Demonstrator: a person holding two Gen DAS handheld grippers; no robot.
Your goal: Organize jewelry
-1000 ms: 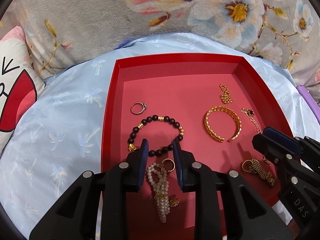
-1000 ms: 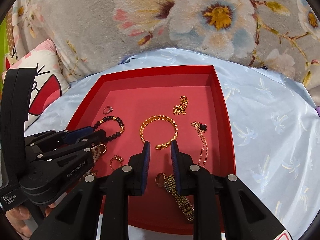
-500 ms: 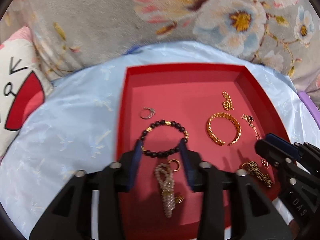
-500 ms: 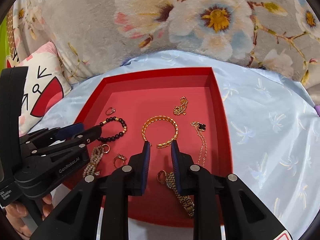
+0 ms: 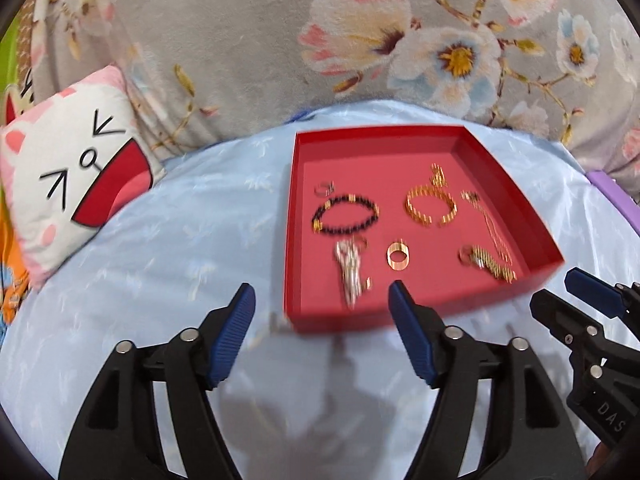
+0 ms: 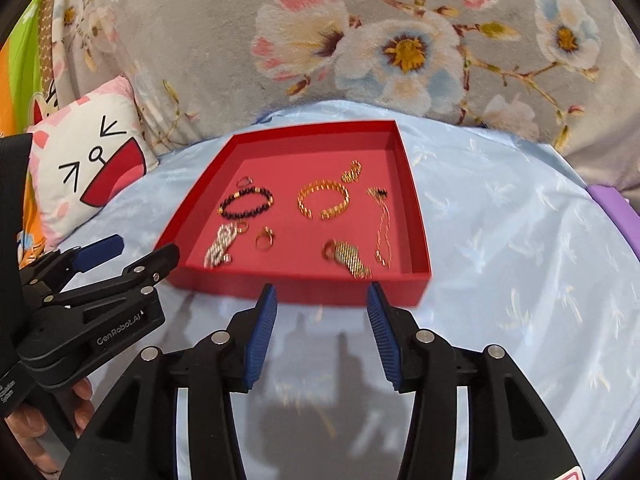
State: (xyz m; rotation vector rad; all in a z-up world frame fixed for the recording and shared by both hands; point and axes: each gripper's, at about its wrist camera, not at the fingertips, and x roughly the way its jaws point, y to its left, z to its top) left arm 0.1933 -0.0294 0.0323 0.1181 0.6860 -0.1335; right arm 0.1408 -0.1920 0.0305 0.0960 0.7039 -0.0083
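Jewelry lies in the red tray (image 6: 412, 216) on the blue sheet (image 6: 500, 240); left claw (image 5: 320, 308) and right claw (image 6: 322, 304) hover before it, both spread apart, holding nothing.

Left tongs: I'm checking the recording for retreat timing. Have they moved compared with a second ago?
Yes. The left tongs have pulled back off the red tray to just before its near wall, over the blue cloth, and opened wider.
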